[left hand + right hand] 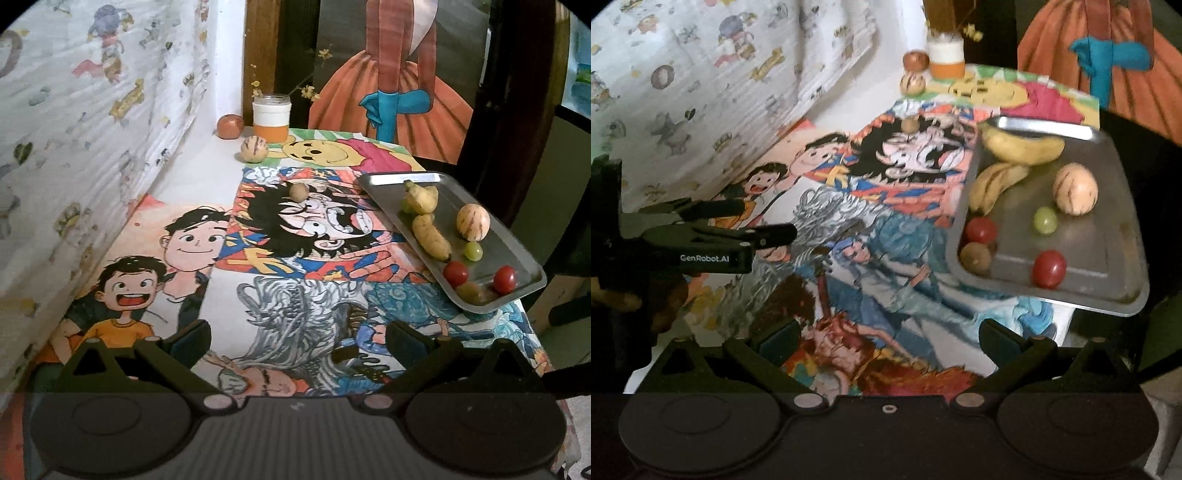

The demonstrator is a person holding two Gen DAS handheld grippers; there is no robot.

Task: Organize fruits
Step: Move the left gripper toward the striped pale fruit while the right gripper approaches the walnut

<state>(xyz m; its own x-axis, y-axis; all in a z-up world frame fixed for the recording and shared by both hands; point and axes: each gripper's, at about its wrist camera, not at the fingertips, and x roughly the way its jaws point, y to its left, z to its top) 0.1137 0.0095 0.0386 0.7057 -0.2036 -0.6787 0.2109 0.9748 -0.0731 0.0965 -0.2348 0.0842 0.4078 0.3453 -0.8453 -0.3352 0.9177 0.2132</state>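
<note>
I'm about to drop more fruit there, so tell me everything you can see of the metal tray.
The metal tray is a shallow, rectangular, steel-looking pan with rounded corners and a raised rim, dull and slightly stained. It sits at the table's right edge on the cartoon-print cover, its near corner seeming to overhang. It holds two bananas, a striped pale melon-like fruit, green grapes, two red cherry tomatoes and a small brown fruit. Neither gripper touches it.

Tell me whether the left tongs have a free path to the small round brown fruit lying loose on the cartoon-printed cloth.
Probably yes. The left tongs are open and empty, and only flat cloth lies between them and the small round brown fruit; the metal tray sits off to the right.
</note>
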